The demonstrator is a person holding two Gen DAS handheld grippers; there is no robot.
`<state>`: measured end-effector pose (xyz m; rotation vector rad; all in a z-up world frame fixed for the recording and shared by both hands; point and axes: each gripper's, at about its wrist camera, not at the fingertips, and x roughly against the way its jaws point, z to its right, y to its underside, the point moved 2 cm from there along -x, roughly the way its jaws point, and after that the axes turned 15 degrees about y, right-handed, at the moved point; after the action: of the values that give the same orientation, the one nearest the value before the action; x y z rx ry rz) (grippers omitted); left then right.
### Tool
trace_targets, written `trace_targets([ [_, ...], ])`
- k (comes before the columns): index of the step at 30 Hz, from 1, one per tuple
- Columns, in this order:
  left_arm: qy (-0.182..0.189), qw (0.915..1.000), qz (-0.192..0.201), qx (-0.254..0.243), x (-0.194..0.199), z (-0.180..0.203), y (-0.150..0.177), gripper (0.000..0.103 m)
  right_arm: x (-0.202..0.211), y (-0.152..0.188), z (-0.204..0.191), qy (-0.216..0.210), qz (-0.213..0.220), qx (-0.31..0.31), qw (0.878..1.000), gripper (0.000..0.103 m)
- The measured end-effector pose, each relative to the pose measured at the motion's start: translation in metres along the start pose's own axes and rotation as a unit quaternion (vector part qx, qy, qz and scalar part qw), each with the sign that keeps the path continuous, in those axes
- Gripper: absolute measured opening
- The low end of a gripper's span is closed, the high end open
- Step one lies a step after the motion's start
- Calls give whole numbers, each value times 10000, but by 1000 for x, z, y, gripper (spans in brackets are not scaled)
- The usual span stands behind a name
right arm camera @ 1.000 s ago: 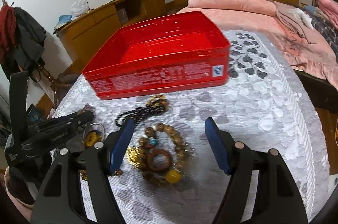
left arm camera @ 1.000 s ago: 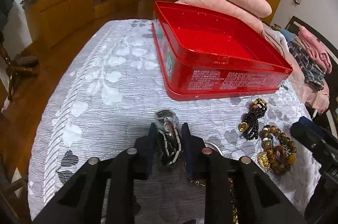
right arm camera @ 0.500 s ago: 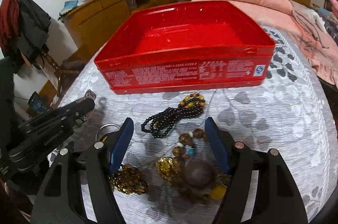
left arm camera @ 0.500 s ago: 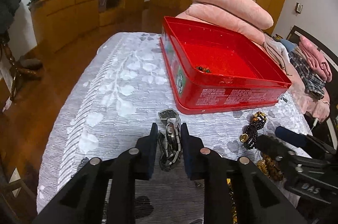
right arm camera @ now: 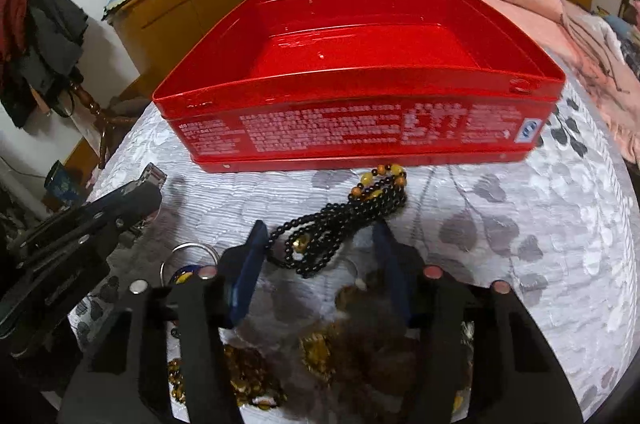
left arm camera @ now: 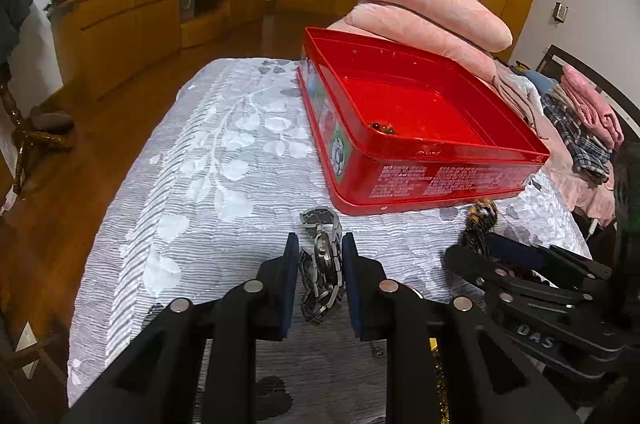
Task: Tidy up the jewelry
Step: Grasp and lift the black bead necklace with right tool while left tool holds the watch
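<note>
- A bedroom with wooden cabinets and stacked pink blankets (left arm camera: pixel 432 3); the work surface is a grey bedspread (left arm camera: pixel 200 183) patterned with white leaves.
- An open red tin (left arm camera: pixel 420 127) sits on the bedspread, with a few dark beads (left arm camera: pixel 382 127) lying in its near corner.
- The left gripper (left arm camera: pixel 320 260), in front of the tin's near left corner, is pinching a metal-link wristwatch (left arm camera: pixel 322 256) between its 2 blue pads; the watch band trails onto the cloth.
- The right gripper (right arm camera: pixel 320 244), in front of the tin's long printed side, is closing its jaws around a black bead necklace (right arm camera: pixel 344 220) with amber beads; the pads do not yet press it.
- More amber and gold bead pieces (right arm camera: pixel 240 380) lie nearer than the necklace, partly blurred.
</note>
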<state>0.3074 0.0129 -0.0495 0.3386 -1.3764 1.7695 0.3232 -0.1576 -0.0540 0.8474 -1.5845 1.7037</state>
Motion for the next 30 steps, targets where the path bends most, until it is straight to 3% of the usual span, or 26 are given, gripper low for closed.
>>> trace_targets([
  [4,13,10000,-6,-9,0,1,0,22,-2,-2,4,-71,-25,-65,10000,43],
  [10,24,10000,-12,-42,-2,2,0,21,-3,-6,5,-11,-110,-241,9996,51],
  [15,52,10000,-10,-35,-2,2,1,20,-2,-5,11,2,-109,-346,9993,26],
  [21,71,9999,-48,-59,-4,3,2,21,8,6,26,6,-124,-420,9990,20],
  [24,48,9999,-81,-73,-6,4,2,20,13,9,32,56,-160,-499,9986,23],
  [26,30,9999,-102,-95,-7,5,3,21,15,8,33,116,-134,-557,9983,45],
  [30,14,9998,-156,-99,-9,5,4,21,15,1,30,82,-63,-710,9974,57],
])
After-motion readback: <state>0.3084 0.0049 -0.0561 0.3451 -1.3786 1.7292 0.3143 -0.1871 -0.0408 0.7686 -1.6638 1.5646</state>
